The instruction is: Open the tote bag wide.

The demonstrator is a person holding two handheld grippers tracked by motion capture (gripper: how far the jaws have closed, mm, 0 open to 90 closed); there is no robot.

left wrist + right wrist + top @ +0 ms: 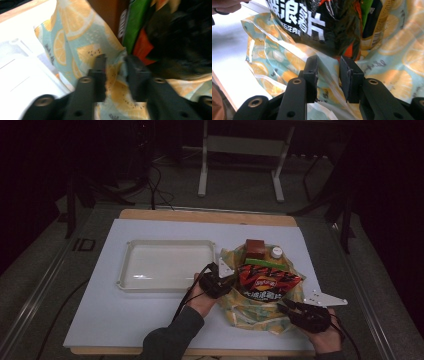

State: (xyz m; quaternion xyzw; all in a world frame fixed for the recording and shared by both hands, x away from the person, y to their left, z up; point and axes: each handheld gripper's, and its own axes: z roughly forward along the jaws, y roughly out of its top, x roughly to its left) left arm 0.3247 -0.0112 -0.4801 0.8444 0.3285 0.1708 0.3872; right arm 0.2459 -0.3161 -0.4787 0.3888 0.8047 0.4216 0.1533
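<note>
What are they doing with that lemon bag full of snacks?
A person holds a gripper in each hand at the lemon-print bag. The left gripper has a fold of the bag's edge between its jaws. The right gripper straddles the bag's edge below the black chip packet. The white tray beside it holds nothing.

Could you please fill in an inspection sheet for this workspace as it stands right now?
Surface: white board over a wooden table.
Job's things: lemon-print bag holding a chip packet, green packet, brown box and white cap.
Clutter: empty white tray.
Grippers: left gripper and right gripper each have bag film between the jaws; grip unclear.
Cables: black leads on the floor.
Surroundings: dark; metal stand behind.
</note>
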